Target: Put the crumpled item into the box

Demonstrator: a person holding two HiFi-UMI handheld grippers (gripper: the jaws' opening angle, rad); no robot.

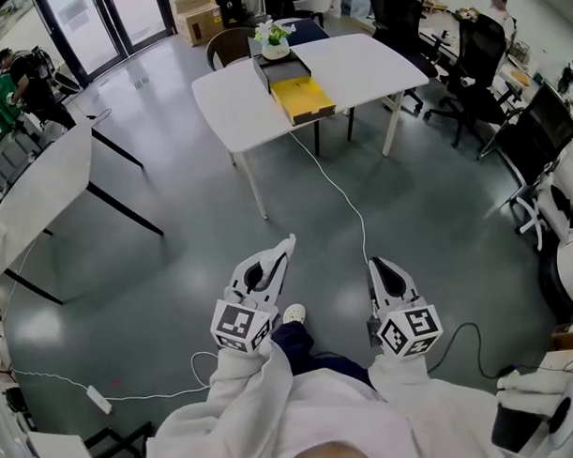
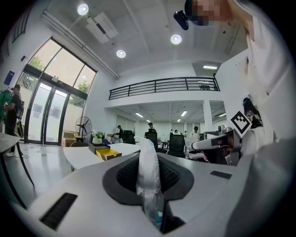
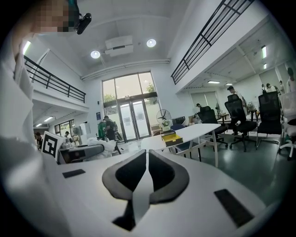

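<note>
Open-plan office, grey floor. We find the left gripper [image 1: 288, 242] pinching the crumpled plastic wrapper [image 2: 149, 178] mid-body; we judge it light, soft, slippery. Right gripper [image 1: 374, 264] pressed together, empty. Yellow box [image 1: 303, 99] sits on the desk [image 1: 365, 66], well ahead.

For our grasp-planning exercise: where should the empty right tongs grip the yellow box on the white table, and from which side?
Probably the near end wall, coming from the person's side: the yellow box lies open-topped with that thin rim exposed, while a dark box and flowerpot crowd its far end.
</note>
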